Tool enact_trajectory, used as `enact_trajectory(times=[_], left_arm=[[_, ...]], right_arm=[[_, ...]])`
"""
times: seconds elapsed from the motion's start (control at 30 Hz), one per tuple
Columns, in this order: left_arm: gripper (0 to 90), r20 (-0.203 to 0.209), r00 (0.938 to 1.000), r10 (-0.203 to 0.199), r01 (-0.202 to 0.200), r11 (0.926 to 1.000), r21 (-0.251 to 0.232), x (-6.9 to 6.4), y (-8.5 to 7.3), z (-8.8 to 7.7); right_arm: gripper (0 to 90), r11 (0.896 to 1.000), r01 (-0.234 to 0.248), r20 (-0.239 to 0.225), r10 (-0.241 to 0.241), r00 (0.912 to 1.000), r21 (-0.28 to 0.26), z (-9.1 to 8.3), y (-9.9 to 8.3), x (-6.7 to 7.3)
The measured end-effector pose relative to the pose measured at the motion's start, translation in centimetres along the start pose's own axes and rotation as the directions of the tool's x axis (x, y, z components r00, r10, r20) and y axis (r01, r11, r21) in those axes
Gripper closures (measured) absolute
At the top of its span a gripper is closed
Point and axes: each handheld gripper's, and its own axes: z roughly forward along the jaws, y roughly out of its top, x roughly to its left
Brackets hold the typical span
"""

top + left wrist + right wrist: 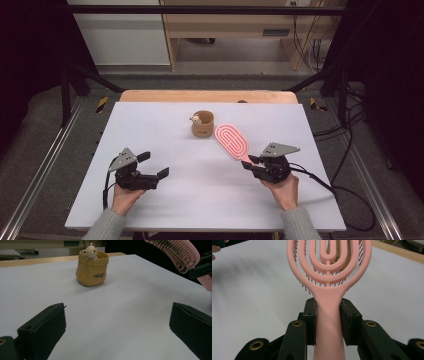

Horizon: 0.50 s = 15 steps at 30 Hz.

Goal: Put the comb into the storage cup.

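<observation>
A pink vented hairbrush [231, 140] is held by its handle in my right gripper [252, 164], bristles down, its head raised above the white table [175, 145]. In the right gripper view both jaws press the brush handle [328, 322] from either side. A small tan fabric pouch [202, 124] with a little bear figure [90, 251] on its rim stands upright at the table's middle back. My left gripper [154, 165] rests low at the front left, open, with nothing between its fingers [42, 327]. The brush's bristles [176, 255] appear at the upper right of the left gripper view.
The white board lies on a wooden table edge [207, 96] at the back. Black frame struts [75, 75] stand at both sides, and cables [345, 195] trail off the right edge. Bare white surface stretches between the two grippers.
</observation>
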Motion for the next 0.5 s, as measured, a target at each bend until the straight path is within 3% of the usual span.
enact_trajectory(times=[0.5], left_arm=[[0.1, 0.031, 0.9994, -0.016, 0.017, 0.9998, -0.009, -1.3, 0.6, 0.9]], right_arm=[[69.2, 1.000, 0.019, 0.001, -0.019, 0.9998, -0.006, 0.2, 0.3, 0.6]])
